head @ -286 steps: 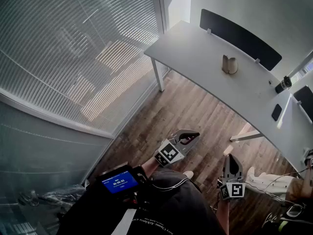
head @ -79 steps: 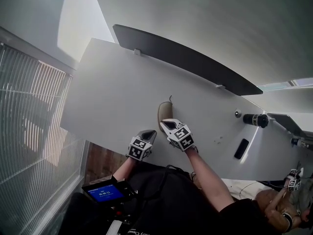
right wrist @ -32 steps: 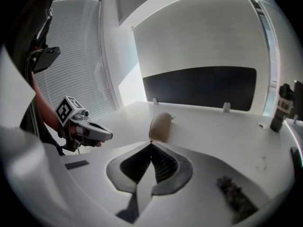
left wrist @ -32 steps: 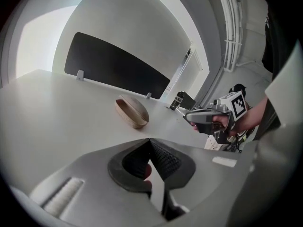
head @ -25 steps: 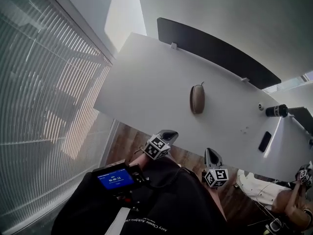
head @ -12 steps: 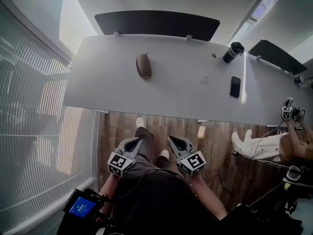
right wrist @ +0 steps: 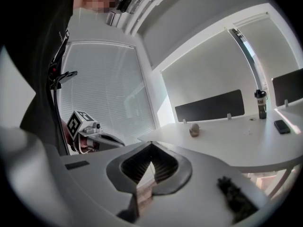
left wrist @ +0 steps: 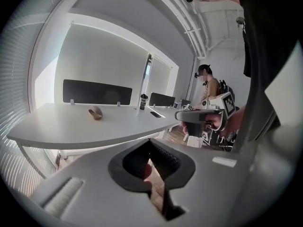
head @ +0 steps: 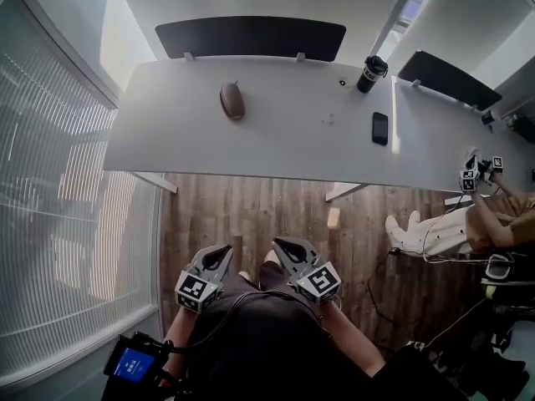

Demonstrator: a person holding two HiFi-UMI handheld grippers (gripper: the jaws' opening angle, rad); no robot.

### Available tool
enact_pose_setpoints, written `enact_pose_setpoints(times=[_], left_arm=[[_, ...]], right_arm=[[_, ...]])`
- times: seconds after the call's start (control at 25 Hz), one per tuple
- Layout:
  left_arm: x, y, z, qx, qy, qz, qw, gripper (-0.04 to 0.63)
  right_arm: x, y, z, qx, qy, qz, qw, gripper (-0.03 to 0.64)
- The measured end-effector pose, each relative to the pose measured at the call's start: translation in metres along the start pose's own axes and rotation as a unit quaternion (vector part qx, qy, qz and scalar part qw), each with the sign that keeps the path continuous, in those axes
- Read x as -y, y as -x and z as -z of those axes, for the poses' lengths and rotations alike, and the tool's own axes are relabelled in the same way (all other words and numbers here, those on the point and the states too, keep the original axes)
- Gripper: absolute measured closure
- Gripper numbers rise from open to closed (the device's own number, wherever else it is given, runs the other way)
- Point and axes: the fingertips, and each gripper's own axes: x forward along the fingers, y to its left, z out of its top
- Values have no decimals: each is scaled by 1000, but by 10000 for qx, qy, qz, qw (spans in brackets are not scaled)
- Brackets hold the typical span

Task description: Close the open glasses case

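The brown glasses case (head: 231,100) lies with its lid down on the white table (head: 276,144), toward its left end. It is small and far off in the left gripper view (left wrist: 95,112) and the right gripper view (right wrist: 194,131). Both grippers are held low at my body, over the wooden floor and well back from the table. My left gripper (head: 224,251) is shut with nothing in it, its tips meeting (left wrist: 150,142). My right gripper (head: 281,246) is likewise shut and empty (right wrist: 150,144).
A black phone (head: 379,128) and a dark tumbler (head: 369,73) sit on the table's right half. A dark divider panel (head: 251,36) lines its back edge. Window blinds (head: 58,190) run along the left. Another person (head: 493,215) with grippers is at the right.
The case stood open at first, then my right gripper was at it, and it now lies closed. Since half a second ago I have backed slightly farther from the table; both grippers stay shut.
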Motion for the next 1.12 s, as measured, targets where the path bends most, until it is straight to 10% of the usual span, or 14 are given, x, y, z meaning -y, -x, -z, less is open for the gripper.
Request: enact_pose_setpoints(times=[0.4,1.12], left_arm=[[43,57,35,421,302,309,9982,589],[102,25,46,217,365,257,9988,589]], right_arm=[[-99,29,23,-437,137,267,9986,612],[-106,69,52,-655,358,-324,9967,612]])
